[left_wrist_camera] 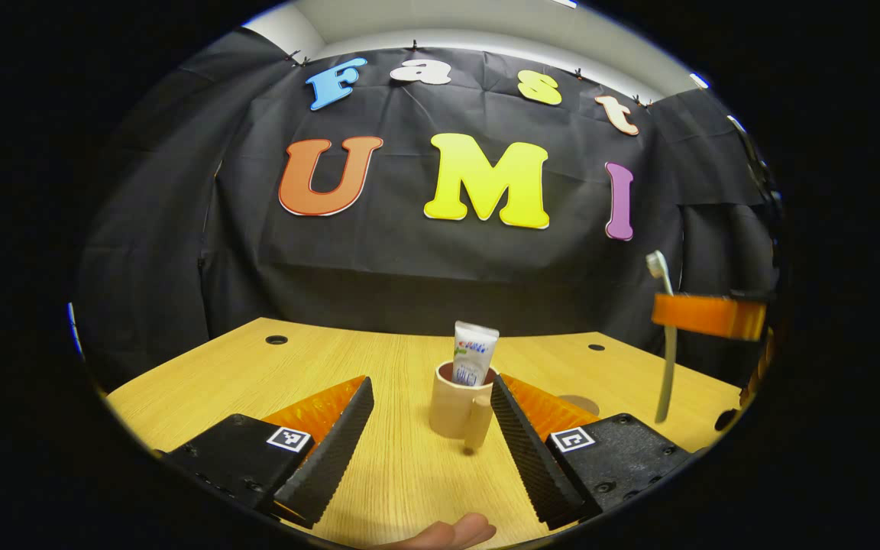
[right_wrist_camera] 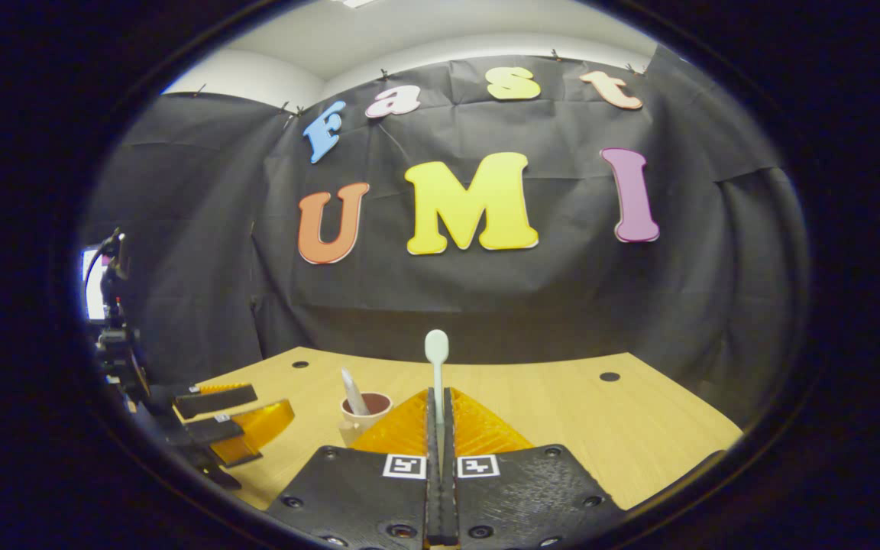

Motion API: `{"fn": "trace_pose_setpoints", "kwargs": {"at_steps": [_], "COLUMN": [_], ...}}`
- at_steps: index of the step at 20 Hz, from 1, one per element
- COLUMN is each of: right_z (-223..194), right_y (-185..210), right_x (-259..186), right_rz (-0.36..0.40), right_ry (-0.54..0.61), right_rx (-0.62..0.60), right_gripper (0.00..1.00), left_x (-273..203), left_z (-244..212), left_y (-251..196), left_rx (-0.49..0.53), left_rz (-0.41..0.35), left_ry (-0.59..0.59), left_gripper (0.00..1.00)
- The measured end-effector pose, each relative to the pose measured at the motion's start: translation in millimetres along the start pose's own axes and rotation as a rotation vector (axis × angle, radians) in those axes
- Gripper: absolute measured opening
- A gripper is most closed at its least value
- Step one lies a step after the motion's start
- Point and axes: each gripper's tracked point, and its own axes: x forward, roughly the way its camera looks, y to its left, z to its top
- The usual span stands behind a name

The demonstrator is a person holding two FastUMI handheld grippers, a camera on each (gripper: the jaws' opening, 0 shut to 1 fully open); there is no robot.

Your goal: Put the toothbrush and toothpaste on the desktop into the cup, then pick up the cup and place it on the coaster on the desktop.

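Above the desk, right gripper [right_wrist_camera: 440,428] jaws pinch the toothbrush [right_wrist_camera: 437,359] — left gripper [left_wrist_camera: 428,428] jaws wide

My left hand-held gripper [left_wrist_camera: 425,428] sits low with its jaws spread wide; a fingertip [left_wrist_camera: 451,532] of my hand shows beneath it. My right hand-held gripper [right_wrist_camera: 440,428] has its jaws clamped together, pointing level ahead.
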Motion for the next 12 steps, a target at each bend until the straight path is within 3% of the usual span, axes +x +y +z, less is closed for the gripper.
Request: {"fn": "trace_pose_setpoints", "kwargs": {"at_steps": [12], "right_z": [35.4], "right_y": [65.0], "right_x": [109.2], "right_rz": [0.080], "right_ry": [0.003], "right_rx": [0.014], "right_gripper": [0.00], "left_x": [-3.9], "left_z": [-16.5], "left_y": [-4.7], "left_rx": [-0.017], "left_rz": [-0.054], "left_ry": [0.008], "left_gripper": [0.98]}}
